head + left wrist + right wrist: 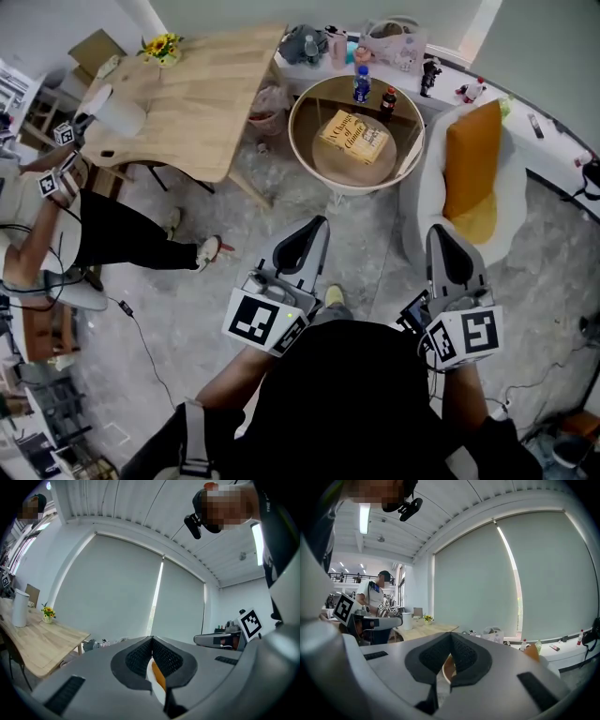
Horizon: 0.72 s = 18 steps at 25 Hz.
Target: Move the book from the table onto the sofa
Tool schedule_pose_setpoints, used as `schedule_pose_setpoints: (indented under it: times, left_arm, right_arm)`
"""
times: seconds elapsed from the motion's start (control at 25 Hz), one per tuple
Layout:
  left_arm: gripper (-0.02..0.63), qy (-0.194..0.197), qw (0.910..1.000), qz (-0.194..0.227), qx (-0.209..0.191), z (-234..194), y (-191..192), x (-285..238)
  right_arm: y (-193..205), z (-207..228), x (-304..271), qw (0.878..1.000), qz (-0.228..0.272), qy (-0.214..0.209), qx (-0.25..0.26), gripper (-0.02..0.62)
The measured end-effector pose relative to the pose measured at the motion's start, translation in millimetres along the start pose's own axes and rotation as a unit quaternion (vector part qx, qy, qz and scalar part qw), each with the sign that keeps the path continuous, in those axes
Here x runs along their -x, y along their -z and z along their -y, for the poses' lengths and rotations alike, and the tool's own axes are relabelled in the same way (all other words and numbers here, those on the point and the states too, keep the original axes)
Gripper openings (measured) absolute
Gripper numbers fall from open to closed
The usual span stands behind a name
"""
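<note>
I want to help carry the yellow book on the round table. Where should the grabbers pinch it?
Probably its near long edge, coming from the person's side. The book lies flat, so a gripper would pinch across its thickness there; bottles crowd the far side. The left gripper and right gripper are shut, so they must open first.

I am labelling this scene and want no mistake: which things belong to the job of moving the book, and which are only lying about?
Belong to the job:
- book
- round table under it
- white sofa
- left gripper and right gripper, both shut and empty

Only lying about:
- blue bottle
- dark bottle
- orange cushion
- wooden table
- flowers
- white jug
</note>
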<state>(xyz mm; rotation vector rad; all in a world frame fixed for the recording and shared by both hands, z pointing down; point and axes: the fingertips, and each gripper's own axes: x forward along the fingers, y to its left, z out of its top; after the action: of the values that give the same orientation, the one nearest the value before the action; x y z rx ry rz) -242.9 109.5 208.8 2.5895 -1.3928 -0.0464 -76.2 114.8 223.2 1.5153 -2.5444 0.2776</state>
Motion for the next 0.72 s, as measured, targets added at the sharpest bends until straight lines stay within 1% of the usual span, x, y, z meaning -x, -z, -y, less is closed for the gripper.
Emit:
schedule_pose_setpoints:
  times: [0.36, 0.6, 0.72]
  left_arm:
    - [0.009, 0.005, 1.0000, -0.003, 0.004, -34.8, -7.8, -21.3]
    - [0.009, 0.002, 1.0000, -0.002, 0.006, -53.7, -3.7, -28.1]
    - [0.009, 0.003, 1.0000, -0.004, 0.006, -55.2, -1.9, -36.4]
  right_arm:
    - [-6.0, 11.2, -43.7, 1.000, -0.005, 0.004, -0.025, 0.009]
    - [-5.6, 5.1, -64.8, 1.000, -0.005, 0.003, -0.004, 0.009]
    - [-7.5, 11.3, -67.9, 1.000, -0.002, 0.008, -0.005, 0.009]
